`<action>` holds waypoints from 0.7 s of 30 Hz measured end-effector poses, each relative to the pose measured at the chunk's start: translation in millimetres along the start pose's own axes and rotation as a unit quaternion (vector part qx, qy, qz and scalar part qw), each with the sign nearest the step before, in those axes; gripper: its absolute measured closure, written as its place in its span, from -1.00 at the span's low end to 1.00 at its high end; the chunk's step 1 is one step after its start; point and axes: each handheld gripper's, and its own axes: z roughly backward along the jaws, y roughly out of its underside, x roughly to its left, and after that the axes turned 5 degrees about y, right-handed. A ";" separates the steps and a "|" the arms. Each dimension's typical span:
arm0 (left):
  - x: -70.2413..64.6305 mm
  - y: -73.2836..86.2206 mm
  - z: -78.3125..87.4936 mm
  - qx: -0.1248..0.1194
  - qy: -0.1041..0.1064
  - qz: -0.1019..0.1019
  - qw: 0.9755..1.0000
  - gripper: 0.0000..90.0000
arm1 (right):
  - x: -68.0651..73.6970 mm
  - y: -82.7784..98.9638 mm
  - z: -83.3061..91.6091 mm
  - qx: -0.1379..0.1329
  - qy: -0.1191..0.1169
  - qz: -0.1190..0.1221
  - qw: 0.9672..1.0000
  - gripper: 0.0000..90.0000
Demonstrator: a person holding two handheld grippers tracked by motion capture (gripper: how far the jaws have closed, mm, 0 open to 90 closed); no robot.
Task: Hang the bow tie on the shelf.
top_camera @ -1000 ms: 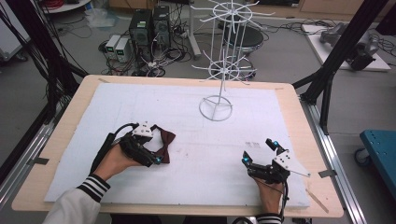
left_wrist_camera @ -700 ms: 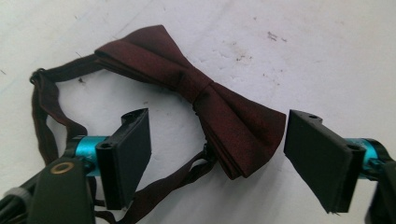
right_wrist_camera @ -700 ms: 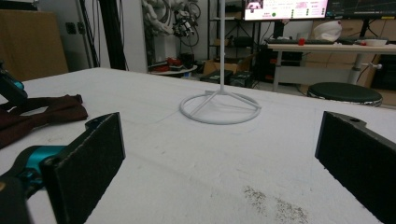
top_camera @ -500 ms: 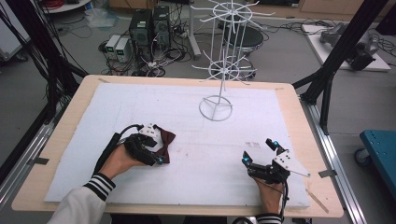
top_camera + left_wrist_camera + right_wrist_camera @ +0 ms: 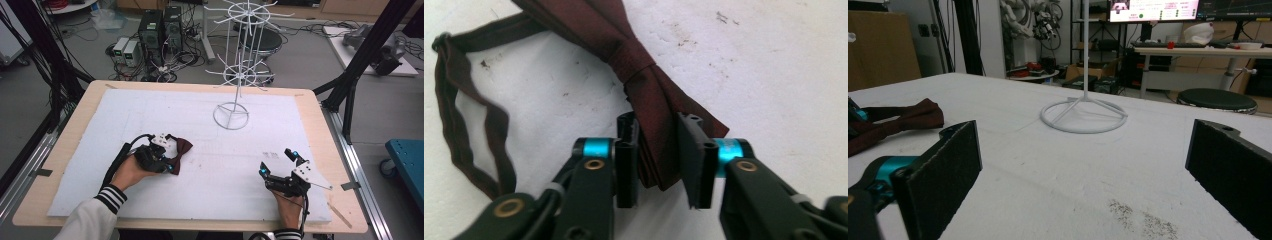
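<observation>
The white foam mat [image 5: 150, 115] is covering most of the wooden table [image 5: 90, 90], and the white wire display stand [image 5: 235, 75] is standing on the mat's far side, its ring base resting flat and its hooks all hanging bare. The dark red bow tie [image 5: 181, 150] is lying on the mat at the near left, well apart from that stand. Judging by this, the work is only beginning: the pick-up is being made, while the lift, the carry across the mat and any hanging on a hook are all remaining.

The left gripper [image 5: 167, 162] is sitting right at the bow tie, and its jaws have just been closing; in the left gripper view they are pinching one wing of the bow tie [image 5: 644, 75] between the pads, narrow and pressing on the cloth. The right gripper [image 5: 277, 167] is resting on the mat at the near right, jaws standing wide with nothing between them.

The high view is giving the whole layout and the gap between tie and stand. The left gripper view is revealing the neck strap [image 5: 454, 115] looping loose on the mat beside the knot. The right gripper view is showing the stand's base [image 5: 1083, 115] low and level, with the bow tie [image 5: 903, 120] off to its left
</observation>
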 end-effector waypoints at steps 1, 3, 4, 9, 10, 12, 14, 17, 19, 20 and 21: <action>-0.5 -0.1 0.1 0.000 -0.001 0.000 1.000 0.74 | -0.2 0.0 0.1 0.000 -0.001 0.000 1.000 -0.99; -1.3 -0.2 0.4 0.001 -0.003 -0.008 1.000 0.79 | 0.0 0.0 0.0 0.000 0.000 0.000 1.000 -0.98; -1.6 -0.4 0.9 0.004 -0.004 -0.012 1.000 0.81 | 0.1 0.0 0.0 0.000 0.000 0.001 1.000 -0.98; -2.2 -0.1 1.3 0.002 -0.007 -0.018 1.000 0.82 | 0.4 0.0 0.2 0.002 0.001 0.001 1.000 -0.99; -2.2 -0.1 1.7 0.001 -0.007 -0.020 1.000 0.82 | 0.3 0.0 0.1 0.002 0.001 0.003 1.000 -0.98; -2.5 0.0 2.9 -0.001 -0.008 -0.022 1.000 0.82 | 0.3 0.0 0.1 0.002 0.001 0.003 1.000 -0.98; -2.9 0.2 4.4 -0.007 -0.009 -0.025 1.000 0.82 | 0.3 0.0 0.1 0.002 0.001 0.003 1.000 -0.98; -2.2 0.5 7.4 -0.014 -0.003 -0.031 0.999 0.82 | 0.2 0.0 -0.2 -0.001 0.001 0.007 1.000 -0.98; -2.5 0.8 9.3 -0.020 -0.002 -0.032 0.999 0.82 | 0.2 -0.1 -0.2 0.000 0.000 0.006 1.000 -0.98; -2.5 0.8 9.3 -0.020 -0.002 -0.032 0.999 0.82 | 0.4 0.0 0.1 0.002 0.001 0.000 1.000 -0.98; -2.3 1.1 10.3 -0.024 -0.001 -0.033 0.999 0.82 | -0.6 0.0 0.0 0.000 0.001 0.001 1.000 -0.98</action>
